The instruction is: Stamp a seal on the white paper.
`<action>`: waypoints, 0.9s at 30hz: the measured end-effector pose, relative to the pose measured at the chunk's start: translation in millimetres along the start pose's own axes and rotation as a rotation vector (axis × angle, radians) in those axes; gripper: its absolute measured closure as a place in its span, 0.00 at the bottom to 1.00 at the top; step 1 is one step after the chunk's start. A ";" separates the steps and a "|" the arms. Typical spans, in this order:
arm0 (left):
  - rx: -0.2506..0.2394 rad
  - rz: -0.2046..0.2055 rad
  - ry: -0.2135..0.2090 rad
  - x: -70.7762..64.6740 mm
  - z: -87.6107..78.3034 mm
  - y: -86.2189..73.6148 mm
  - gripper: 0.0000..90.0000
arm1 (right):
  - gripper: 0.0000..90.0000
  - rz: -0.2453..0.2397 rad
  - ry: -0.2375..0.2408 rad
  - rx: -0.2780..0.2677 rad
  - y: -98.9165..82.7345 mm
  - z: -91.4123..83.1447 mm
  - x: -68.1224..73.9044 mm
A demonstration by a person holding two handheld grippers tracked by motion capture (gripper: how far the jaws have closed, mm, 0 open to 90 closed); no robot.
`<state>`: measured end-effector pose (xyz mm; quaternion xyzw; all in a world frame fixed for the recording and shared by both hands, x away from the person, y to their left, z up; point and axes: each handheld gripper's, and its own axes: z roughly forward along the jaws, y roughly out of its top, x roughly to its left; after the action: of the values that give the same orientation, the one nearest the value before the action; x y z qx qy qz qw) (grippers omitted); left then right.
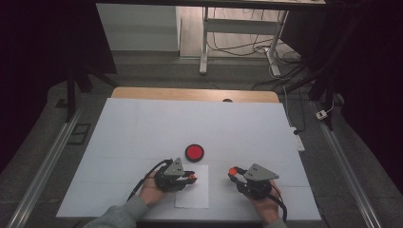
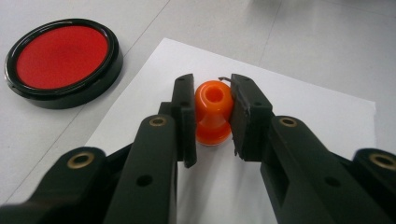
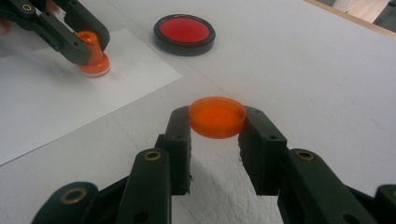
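While the person's two hands rest at the near edge, the table (image 1: 142,123) under its white cover takes up most of the high view, with a strip of bare wood along the far edge. On the cover, near the person, lies a white sheet of paper (image 1: 195,190). Just beyond its far edge sits a round black ink pad (image 1: 194,152) with a red face, lid off.

The left gripper (image 1: 191,177) lies low over the sheet, its jaws closed narrow on an orange stamp (image 2: 214,112). In the left gripper view the stamp stands upright with its knobbed handle pinched between the black pads, and in the right gripper view its wider foot (image 3: 94,66) sits on the paper.

The right gripper (image 1: 233,171) is well apart from the left one, off the paper over the bare white cover. Its jaws are drawn in on a small round orange cap (image 3: 217,116), held by its rim, open side down and clear of the table.
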<state>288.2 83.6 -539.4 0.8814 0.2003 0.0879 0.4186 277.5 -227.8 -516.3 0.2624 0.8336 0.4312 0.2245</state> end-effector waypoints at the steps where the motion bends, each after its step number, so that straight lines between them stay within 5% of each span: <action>1: 0.001 0.005 0.002 -0.1 -0.2 -0.2 0.80 | 0.71 0.000 0.000 -0.001 0.1 -0.1 0.1; 27: -0.007 0.010 0.000 0.3 -0.3 -1.6 0.80 | 0.71 -0.001 0.001 -0.004 0.5 -0.8 0.3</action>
<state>287.9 84.8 -540.4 0.8810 0.1956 0.0904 0.4212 276.9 -227.8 -515.4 0.2612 0.8331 0.4328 0.2247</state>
